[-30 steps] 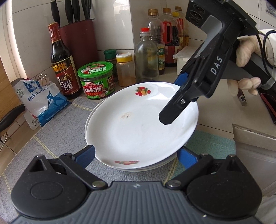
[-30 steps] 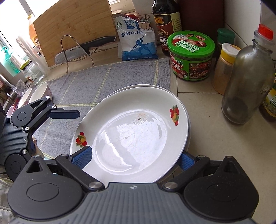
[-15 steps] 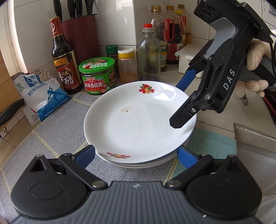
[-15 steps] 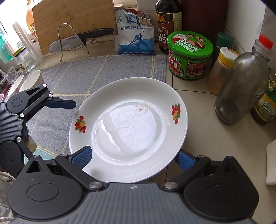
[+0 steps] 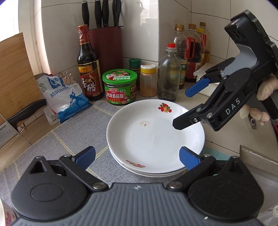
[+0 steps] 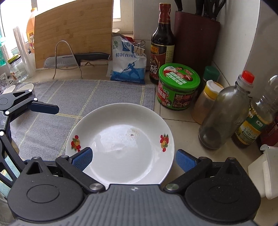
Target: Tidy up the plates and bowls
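A stack of white plates [image 5: 154,139] sits on the grey mat [image 5: 52,144], partly on the table [image 6: 187,125]. The left gripper [image 5: 137,154] and right gripper [image 6: 133,157] both gape wide, gripping nothing. Plate count looks like three; the lower rims are hard to make out.

I see: white tiled wall [image 5: 173,15] at a corner; pale tiled counter [image 6: 180,125]; grey checked mat [image 6: 97,93]; bright window [image 6: 10,19], daylight from my left.
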